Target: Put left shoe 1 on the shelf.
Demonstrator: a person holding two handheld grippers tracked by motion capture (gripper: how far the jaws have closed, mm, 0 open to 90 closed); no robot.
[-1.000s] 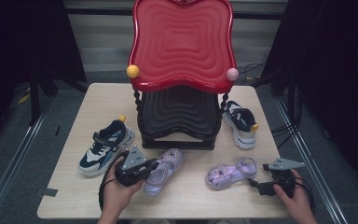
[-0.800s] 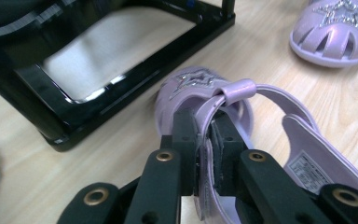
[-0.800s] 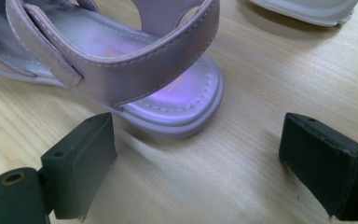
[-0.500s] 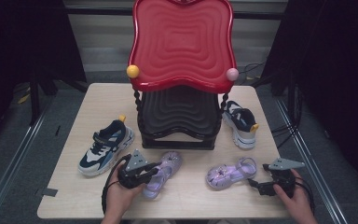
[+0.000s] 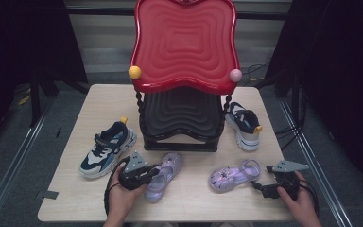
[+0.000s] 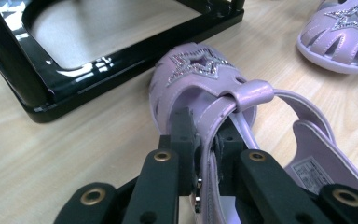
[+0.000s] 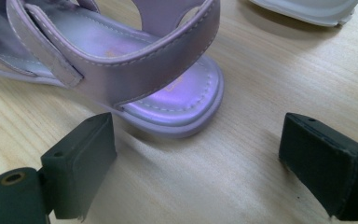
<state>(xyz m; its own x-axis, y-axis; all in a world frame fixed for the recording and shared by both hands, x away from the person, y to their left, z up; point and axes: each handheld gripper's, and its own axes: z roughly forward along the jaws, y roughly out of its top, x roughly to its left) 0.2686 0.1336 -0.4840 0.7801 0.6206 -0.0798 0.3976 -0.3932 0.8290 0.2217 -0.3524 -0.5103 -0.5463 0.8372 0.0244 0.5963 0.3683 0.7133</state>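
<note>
A lilac sandal (image 5: 165,171) with a glitter star lies in front of the rack, toe toward it. My left gripper (image 5: 152,174) grips it from the heel side. In the left gripper view the jaws have just been closing and now pinch the sandal's ankle strap (image 6: 208,122), so the left gripper (image 6: 205,135) is shut on it. The matching sandal (image 5: 234,175) lies to the right on the table. My right gripper (image 5: 261,187) rests just behind its heel (image 7: 177,100). In the right gripper view that gripper (image 7: 196,140) stands open, its pads apart from the sandal.
A two-tier rack with a red top shelf (image 5: 184,47) and a black lower shelf (image 5: 179,116) stands mid-table. One navy-and-white sneaker (image 5: 106,147) lies left of it, another (image 5: 244,125) right. The table's near edge (image 5: 189,213) is close to both hands.
The left gripper nudged slightly right, then back, along the sandal, and the sandal shifted a little with it. The right gripper and its sandal stayed put.
</note>
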